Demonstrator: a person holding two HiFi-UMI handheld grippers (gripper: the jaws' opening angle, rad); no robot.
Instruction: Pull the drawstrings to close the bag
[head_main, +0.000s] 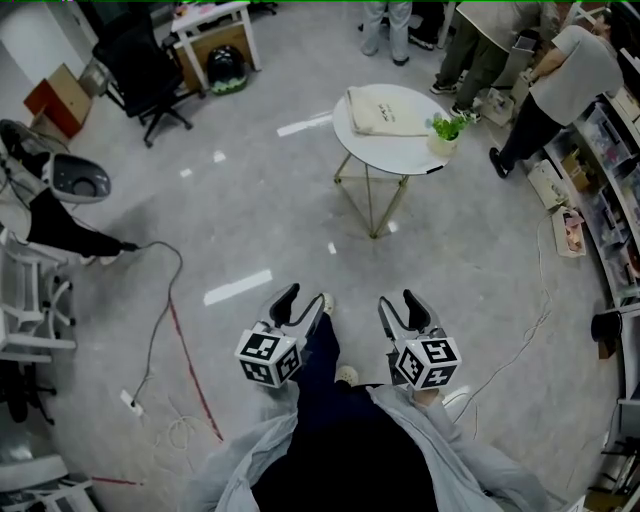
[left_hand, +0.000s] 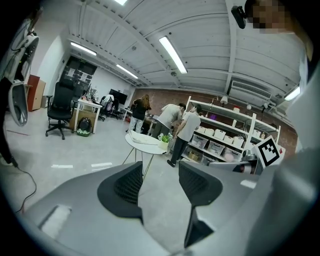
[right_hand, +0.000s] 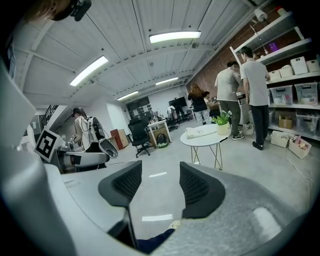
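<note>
A cream drawstring bag (head_main: 385, 110) lies flat on a small round white table (head_main: 395, 150) far ahead of me, beside a little potted plant (head_main: 448, 130). My left gripper (head_main: 303, 300) and right gripper (head_main: 398, 303) hang side by side low in front of my body, well short of the table. Both stand open with nothing between the jaws. The left gripper view shows its open jaws (left_hand: 160, 182) with the table (left_hand: 137, 144) and bag (left_hand: 141, 138) small in the distance. Past the open jaws (right_hand: 160, 185) in the right gripper view, the bag (right_hand: 200, 132) sits on the table (right_hand: 202, 141).
Grey floor lies between me and the table. A black cable (head_main: 160, 300) runs across the floor at left. A black office chair (head_main: 145, 70) and a desk stand at the back left. Several people (head_main: 560, 80) stand by storage shelves (head_main: 610, 200) right of the table.
</note>
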